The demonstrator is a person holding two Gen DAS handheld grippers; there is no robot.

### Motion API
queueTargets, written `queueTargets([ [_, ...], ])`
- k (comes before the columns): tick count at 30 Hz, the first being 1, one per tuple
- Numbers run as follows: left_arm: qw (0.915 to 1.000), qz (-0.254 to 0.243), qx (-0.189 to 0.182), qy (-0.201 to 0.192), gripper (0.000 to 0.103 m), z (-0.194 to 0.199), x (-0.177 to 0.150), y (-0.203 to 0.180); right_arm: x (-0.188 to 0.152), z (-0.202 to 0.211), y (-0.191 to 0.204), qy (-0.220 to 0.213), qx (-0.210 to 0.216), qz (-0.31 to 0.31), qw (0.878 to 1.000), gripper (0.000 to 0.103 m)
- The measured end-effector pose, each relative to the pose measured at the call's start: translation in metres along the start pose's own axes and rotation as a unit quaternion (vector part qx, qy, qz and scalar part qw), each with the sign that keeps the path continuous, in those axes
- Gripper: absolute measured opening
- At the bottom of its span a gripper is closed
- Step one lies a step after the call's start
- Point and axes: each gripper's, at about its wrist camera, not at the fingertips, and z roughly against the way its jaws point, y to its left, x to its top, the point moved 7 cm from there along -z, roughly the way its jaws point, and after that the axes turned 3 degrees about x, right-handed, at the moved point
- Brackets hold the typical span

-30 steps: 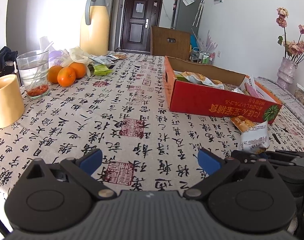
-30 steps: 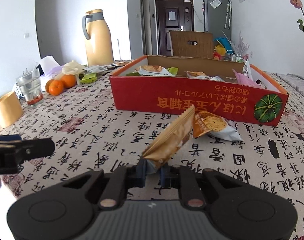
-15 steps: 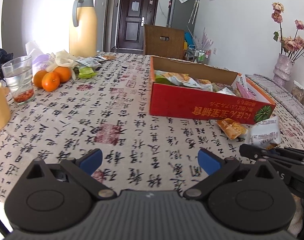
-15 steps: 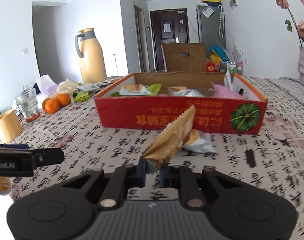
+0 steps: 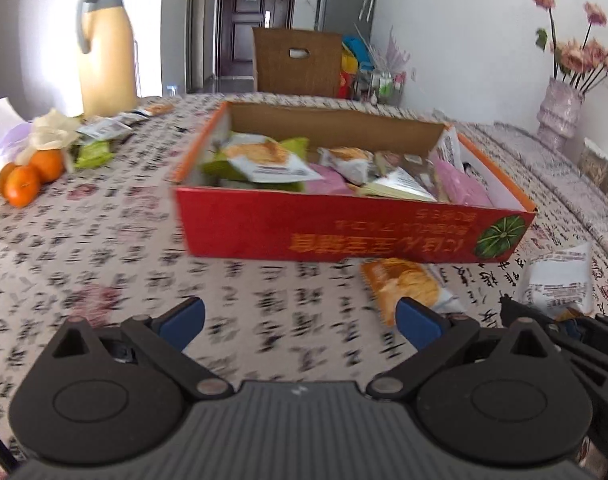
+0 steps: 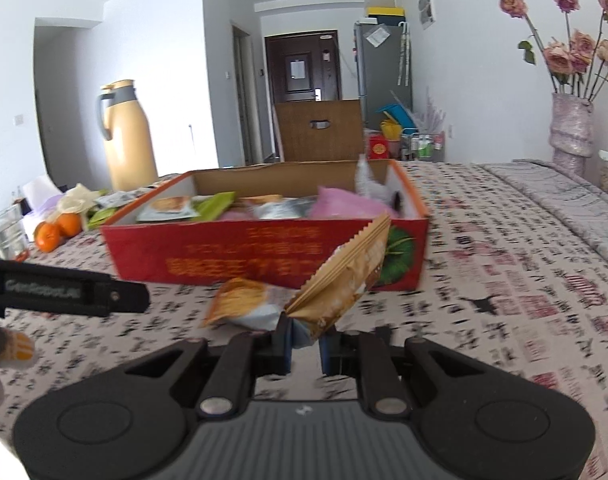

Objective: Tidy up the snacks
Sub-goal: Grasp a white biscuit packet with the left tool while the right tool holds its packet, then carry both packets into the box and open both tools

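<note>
Your right gripper (image 6: 306, 338) is clamped tight on a tan snack packet (image 6: 344, 280) w/ a crimped, zigzag end. The packet sticks up and to the right from the jaws, off the table, its top edge overlapping the near wall of the red box (image 6: 263, 258) in the right wrist view. From the left wrist view the same packet shows its white printed back (image 5: 556, 284), at the right, above the right gripper's black fingers (image 5: 544, 320).

Just below and left of it, an orange snack bag (image 6: 239, 302) lies flat on the tablecloth (image 6: 524, 280), just beside the box's near wall, toward the corner w/ the green pumpkin print.

The box is open-topped, cardboard inside, already holding several packets: green, pink, white, orange-printed ones, piled loosely.

Your left gripper (image 5: 299, 322) is wide open, blue pads well apart, nothing between them, hovering over the cloth in front of the box. Its black finger shows at the left edge of the right wrist view.

Further out, left side of the table: oranges (image 5: 25, 178), loose green and white packets (image 5: 99, 140), a glass (image 6: 5, 232), a tall yellow thermos (image 5: 107, 52). Far right: a vase w/ dried roses (image 6: 572, 128). Behind the table: a wooden chair back (image 5: 297, 60).
</note>
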Motion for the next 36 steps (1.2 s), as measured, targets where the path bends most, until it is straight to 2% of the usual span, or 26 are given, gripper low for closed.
queueTargets([
  [3,0.9998,0.001,0.002,0.019,0.103,-0.018,0.003,-0.021,0.003,-0.003,-0.019,-0.002,-0.016,-0.003,1.000,0.013],
  [9,0.9996,-0.004,0.013,0.026,0.103,-0.041,0.011,-0.050,0.008,-0.011,-0.046,0.000,-0.028,-0.001,1.000,0.013],
  [20,0.9975,-0.030,0.032,0.054,0.103,-0.074,0.007,-0.083,0.008,-0.023,-0.065,0.009,-0.031,-0.008,0.999,0.013],
  [21,0.9977,-0.032,0.037,0.047,0.103,-0.074,0.007,-0.084,0.008,-0.023,-0.066,0.009,-0.030,-0.009,0.999,0.013],
  [23,0.9980,-0.028,0.035,0.044,0.097,-0.074,0.007,-0.085,0.007,-0.024,-0.068,0.008,-0.028,-0.011,1.000,0.013],
  [25,0.9984,-0.033,0.028,0.038,0.083,-0.071,0.007,-0.087,0.007,-0.024,-0.067,0.008,-0.025,-0.012,1.000,0.013],
  [28,0.9987,-0.037,0.015,0.032,0.069,-0.065,0.006,-0.091,0.006,-0.024,-0.066,0.007,-0.020,-0.013,1.000,0.012],
  [36,0.9992,-0.023,-0.022,0.024,0.052,-0.053,0.002,-0.084,0.005,-0.018,-0.059,0.004,-0.008,-0.007,1.000,0.013],
])
